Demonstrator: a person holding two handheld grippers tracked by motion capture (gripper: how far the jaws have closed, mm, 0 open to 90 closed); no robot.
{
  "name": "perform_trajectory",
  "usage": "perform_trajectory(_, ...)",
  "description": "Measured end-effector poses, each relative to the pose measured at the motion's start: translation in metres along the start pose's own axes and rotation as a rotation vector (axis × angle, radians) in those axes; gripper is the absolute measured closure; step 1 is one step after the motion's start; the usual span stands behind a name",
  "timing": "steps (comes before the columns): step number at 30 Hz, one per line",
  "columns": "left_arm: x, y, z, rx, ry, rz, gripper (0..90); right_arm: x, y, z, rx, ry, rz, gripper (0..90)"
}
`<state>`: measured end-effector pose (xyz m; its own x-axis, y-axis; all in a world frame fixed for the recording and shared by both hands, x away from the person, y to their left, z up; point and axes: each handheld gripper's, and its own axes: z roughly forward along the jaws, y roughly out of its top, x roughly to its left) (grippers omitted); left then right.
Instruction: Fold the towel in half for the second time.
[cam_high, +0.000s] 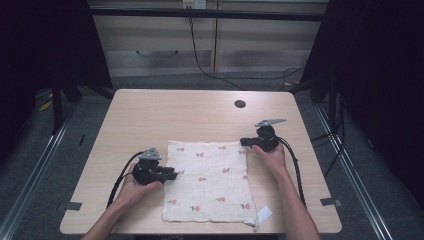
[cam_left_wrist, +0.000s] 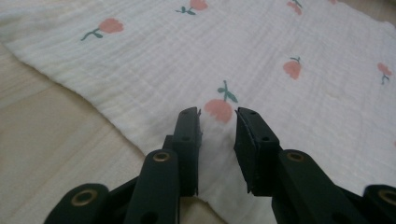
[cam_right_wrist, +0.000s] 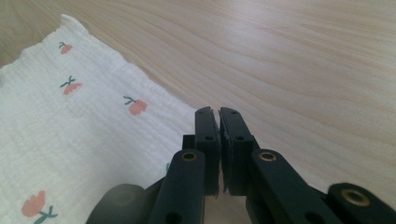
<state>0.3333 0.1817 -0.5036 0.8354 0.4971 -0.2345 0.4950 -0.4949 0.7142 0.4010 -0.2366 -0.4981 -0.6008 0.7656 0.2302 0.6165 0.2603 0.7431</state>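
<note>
pale wood table (cam_high: 150, 115), dark curtains at sides. flower-print muslin cloth (cam_high: 210, 185) lies flat at near middle. right gripper (cam_high: 246, 142) at far right corner, jaws clenched, likely pinching cloth edge. left gripper (cam_high: 172, 174) at left edge, jaws parted over cloth, not pinching. advice: clamp left edge before lifting, raise both evenly.

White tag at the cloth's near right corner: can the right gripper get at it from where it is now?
Probably yes. The small white tag lies bare on the wooden table beside the white flower-print cloth, nothing over it. The right gripper sits shut at the cloth's far right corner, with open tabletop along that edge.
</note>
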Motion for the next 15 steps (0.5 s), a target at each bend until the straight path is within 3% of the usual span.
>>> perform_trajectory(4,-0.001,0.0,-0.003,0.009,-0.014,0.005,65.7,0.0,0.002,-0.003,0.006,-0.01,-0.004,86.8)
perform_trajectory(6,0.004,0.004,-0.007,-0.018,-0.048,-0.014,61.4,0.001,0.001,-0.003,0.0,-0.004,-0.008,86.8)
perform_trajectory(8,0.01,0.012,-0.014,-0.06,-0.023,-0.016,57.5,0.002,0.0,-0.002,0.006,-0.01,-0.015,86.8)
perform_trajectory(9,0.014,0.016,-0.016,-0.081,-0.016,-0.039,57.3,0.002,0.0,-0.003,0.001,-0.007,-0.014,86.8)
perform_trajectory(10,0.014,0.016,-0.016,-0.081,-0.016,-0.039,56.9,0.002,0.0,-0.003,0.001,-0.007,-0.014,86.8)
perform_trajectory(11,0.024,0.025,-0.018,-0.094,0.025,-0.049,56.9,0.001,0.001,-0.005,-0.011,-0.011,-0.001,86.8)
perform_trajectory(15,0.049,0.041,-0.01,-0.104,0.083,-0.078,55.6,0.003,0.004,-0.012,-0.021,-0.011,-0.008,86.8)
